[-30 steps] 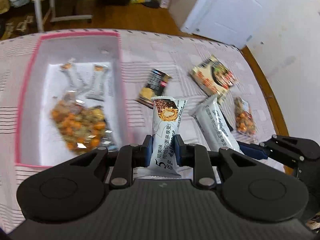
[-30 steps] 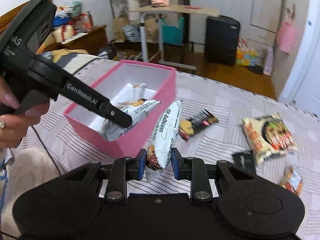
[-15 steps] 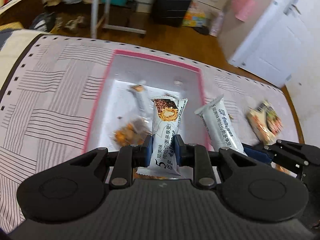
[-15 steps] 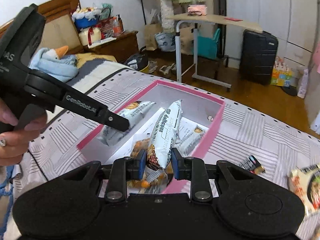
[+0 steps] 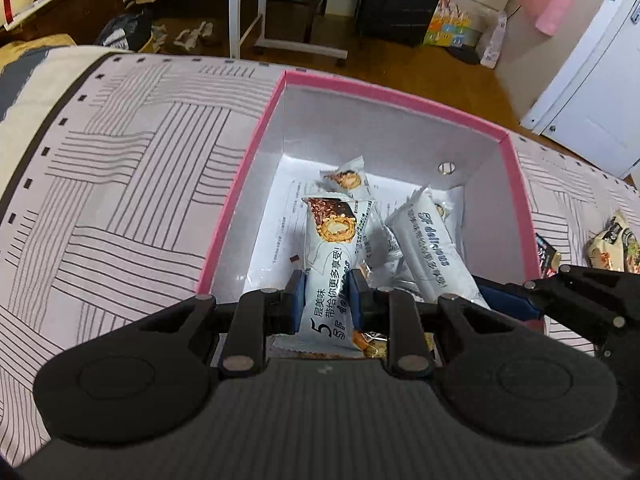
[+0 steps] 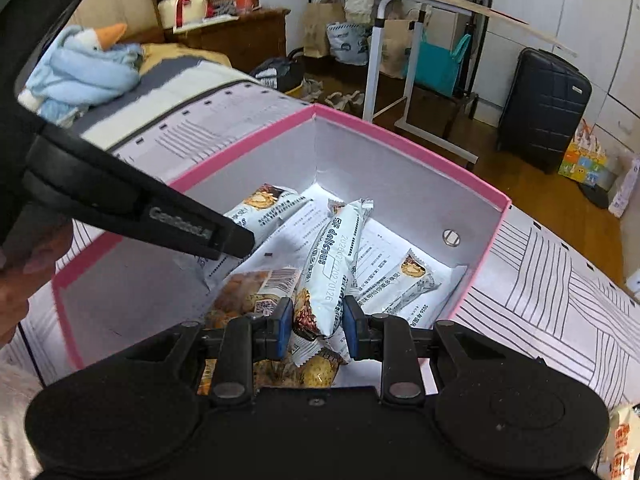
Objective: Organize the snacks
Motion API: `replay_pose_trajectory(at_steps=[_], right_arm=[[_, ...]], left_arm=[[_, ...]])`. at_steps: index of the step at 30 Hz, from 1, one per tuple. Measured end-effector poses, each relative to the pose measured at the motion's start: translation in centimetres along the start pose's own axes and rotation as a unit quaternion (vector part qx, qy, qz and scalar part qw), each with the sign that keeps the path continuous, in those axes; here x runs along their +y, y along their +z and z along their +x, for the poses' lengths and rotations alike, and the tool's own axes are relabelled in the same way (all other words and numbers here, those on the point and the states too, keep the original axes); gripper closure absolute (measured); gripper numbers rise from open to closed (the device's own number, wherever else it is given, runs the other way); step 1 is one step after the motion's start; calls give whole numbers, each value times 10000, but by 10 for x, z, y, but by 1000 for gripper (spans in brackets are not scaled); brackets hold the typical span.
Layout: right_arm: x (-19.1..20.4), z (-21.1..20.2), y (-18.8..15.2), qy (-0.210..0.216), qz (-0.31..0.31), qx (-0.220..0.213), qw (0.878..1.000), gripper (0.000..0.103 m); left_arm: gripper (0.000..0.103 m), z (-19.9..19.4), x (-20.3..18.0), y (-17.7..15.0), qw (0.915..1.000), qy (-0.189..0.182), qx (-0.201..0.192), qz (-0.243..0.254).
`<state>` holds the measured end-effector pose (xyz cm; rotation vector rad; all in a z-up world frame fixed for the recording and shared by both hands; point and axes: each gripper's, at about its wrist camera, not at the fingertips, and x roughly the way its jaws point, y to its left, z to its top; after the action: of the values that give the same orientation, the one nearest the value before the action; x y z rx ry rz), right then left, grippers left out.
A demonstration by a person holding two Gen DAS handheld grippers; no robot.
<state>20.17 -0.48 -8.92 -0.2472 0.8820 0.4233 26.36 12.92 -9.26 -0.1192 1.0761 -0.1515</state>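
Both tongs clenched on white bars above the pink box (image 5: pixel 516 168): left tongs (image 5: pixel 326 300) gripping a bar (image 5: pixel 332 256), right tongs (image 6: pixel 314 322) gripping another bar (image 6: pixel 332 256), each with its long axis pointing forward over the box floor, ready for dropping straight down.

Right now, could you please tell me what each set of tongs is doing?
Left tongs: closed on a white snack bar over the pink box.
Right tongs: closed on another white snack bar.

Wrapped snack bar (image 6: pixel 328 256) in right gripper (image 6: pixel 316 322)
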Motion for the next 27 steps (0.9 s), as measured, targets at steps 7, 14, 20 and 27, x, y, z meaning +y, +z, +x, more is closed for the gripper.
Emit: replay_pose_trajectory(at_steps=[7,14,20,27], right_arm=[[9,-11,-1,-135,-213,-194,9995,59],[2,-87,-23,131,131,-688,9975,54],[-2,-158,-54,-20,203,-1016,9946,46],[-30,-220,-100,-263,735,-1163,9901,37]], left_arm=[[71,-7,-5,-3,10000,31,-21,9],[60,-51,-22,-13,9990,1,-71,437],[53,-101,-44,-26,9957,-339,-209,836],[52,-133,-86,-44,9879,-778,-251,1321]])
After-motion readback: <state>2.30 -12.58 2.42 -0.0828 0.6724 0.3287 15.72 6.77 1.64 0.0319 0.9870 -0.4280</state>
